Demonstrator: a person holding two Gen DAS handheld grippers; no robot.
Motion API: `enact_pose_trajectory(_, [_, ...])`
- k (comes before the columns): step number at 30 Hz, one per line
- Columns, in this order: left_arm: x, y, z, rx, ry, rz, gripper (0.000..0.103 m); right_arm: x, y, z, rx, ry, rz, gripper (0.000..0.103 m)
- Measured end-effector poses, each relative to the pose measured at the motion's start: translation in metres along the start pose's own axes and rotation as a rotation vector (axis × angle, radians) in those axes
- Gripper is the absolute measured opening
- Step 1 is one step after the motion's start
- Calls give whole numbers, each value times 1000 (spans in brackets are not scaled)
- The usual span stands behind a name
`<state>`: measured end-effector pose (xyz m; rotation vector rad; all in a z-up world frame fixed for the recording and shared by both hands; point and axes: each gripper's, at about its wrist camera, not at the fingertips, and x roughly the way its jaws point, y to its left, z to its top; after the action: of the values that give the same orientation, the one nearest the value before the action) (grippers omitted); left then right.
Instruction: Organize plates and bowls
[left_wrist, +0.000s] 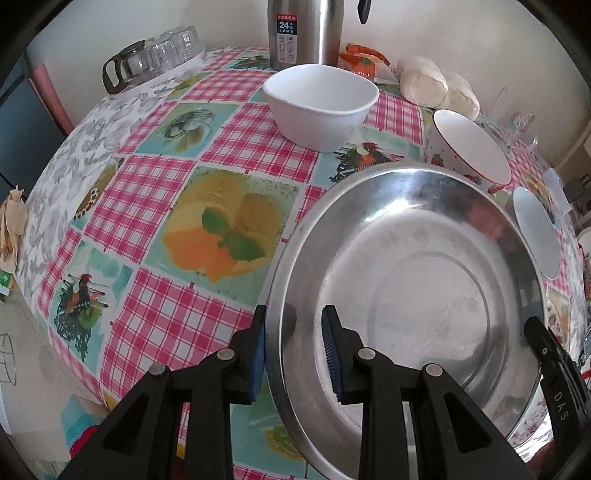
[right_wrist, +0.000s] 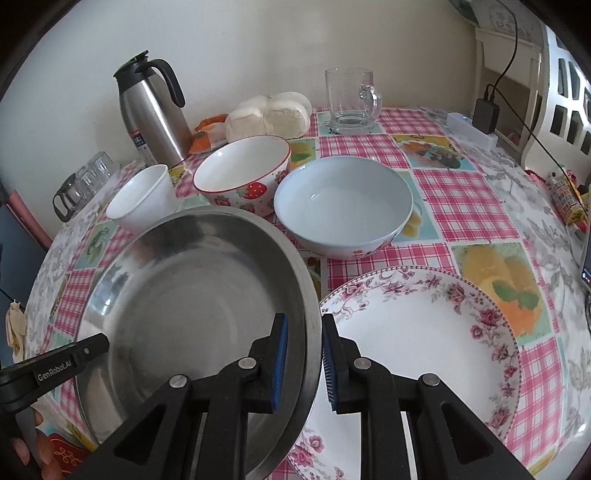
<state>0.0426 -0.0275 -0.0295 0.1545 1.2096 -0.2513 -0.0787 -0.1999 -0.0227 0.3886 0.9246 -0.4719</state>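
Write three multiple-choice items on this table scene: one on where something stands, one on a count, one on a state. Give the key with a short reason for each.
1. Where does the glass mug stand?
A. Inside the steel plate
B. At the far side of the table, right of the white buns
C. On the floral plate

2. How many ceramic bowls stand on the tablecloth beyond the steel plate?
A. One
B. Three
C. Five

3. How is the steel plate held?
A. By both grippers, one on each side of its rim
B. By the right gripper only
C. By neither; it lies flat and free

Key: 1 B, the mug stands behind the pale blue bowl, beside the buns. 2 B, white bowl, strawberry bowl and pale blue bowl. 3 A, the left gripper and right gripper each have jaws astride the rim.
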Motion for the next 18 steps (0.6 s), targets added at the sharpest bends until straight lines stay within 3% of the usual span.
enact_pose_trajectory(18, [-3, 1, 1, 8, -17, 0, 31, 6, -6, -1, 20, 17, -24, 22])
